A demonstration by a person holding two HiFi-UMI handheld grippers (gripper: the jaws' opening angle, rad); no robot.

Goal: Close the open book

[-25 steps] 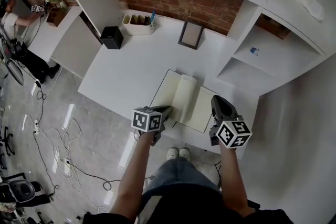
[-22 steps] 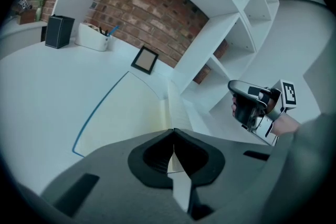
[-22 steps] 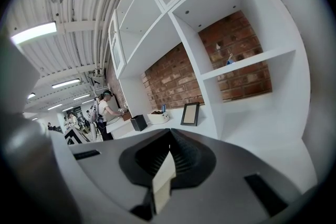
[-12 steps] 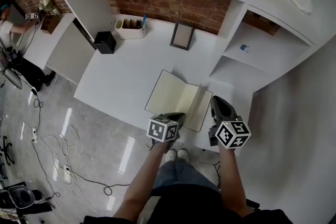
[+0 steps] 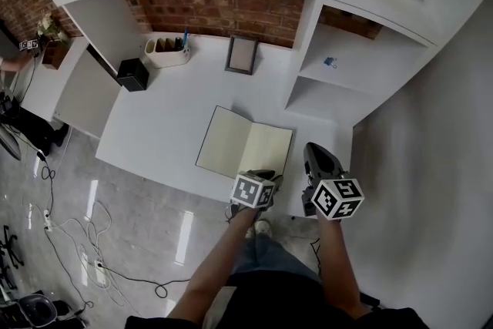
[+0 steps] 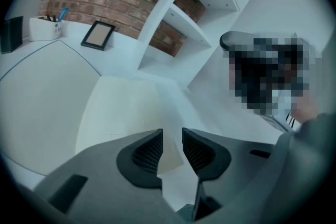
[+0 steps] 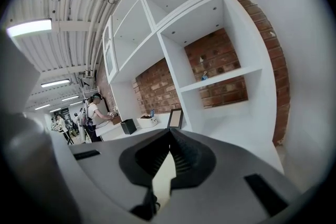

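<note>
The book lies open and flat on the white desk, cream pages up. My left gripper is at the near edge of its right-hand page. In the left gripper view the jaws are opening. A pale sheet corner lies in the gap between them, and the pads do not press on it. The pages spread out ahead of them. My right gripper hovers to the right of the book, off the paper. Its fingertips meet and hold nothing.
At the back of the desk, by the brick wall, stand a picture frame, a white pen holder and a black box. White shelf compartments rise at the right. The desk's near edge drops to the floor.
The curled-up page has come down flat on the book's right side. My left gripper slid right along the near edge and its jaws parted. The right gripper shifted slightly.
</note>
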